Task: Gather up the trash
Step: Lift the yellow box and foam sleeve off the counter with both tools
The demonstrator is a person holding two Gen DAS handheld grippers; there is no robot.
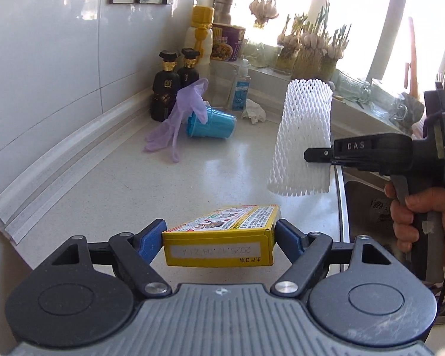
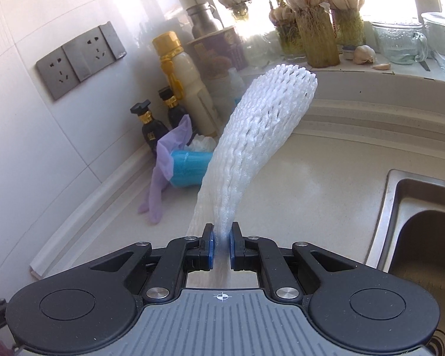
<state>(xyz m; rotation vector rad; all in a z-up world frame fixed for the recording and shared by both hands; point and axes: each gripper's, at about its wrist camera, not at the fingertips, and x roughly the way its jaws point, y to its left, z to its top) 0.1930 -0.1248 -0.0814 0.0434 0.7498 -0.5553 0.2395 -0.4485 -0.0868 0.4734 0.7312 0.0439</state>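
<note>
My left gripper (image 1: 219, 237) is shut on a yellow carton box (image 1: 222, 234) and holds it above the countertop. My right gripper (image 2: 221, 244) is shut on a white foam net sleeve (image 2: 252, 136) and holds it in the air; that gripper (image 1: 317, 155) and sleeve (image 1: 302, 136) also show at the right of the left wrist view. On the counter by the wall lie a purple glove (image 1: 178, 115), a tipped blue cup (image 1: 213, 123) and a crumpled white tissue (image 1: 253, 111). The glove (image 2: 163, 160) and cup (image 2: 190, 166) also show in the right wrist view.
Two dark bottles (image 1: 175, 86), a yellow-capped bottle (image 1: 200, 35), a noodle cup (image 1: 227, 43) and a sanitizer bottle (image 1: 240, 89) stand in the corner. Garlic jars (image 2: 317, 29) and glassware (image 2: 400, 44) line the sill. A steel sink (image 2: 424, 228) lies at right.
</note>
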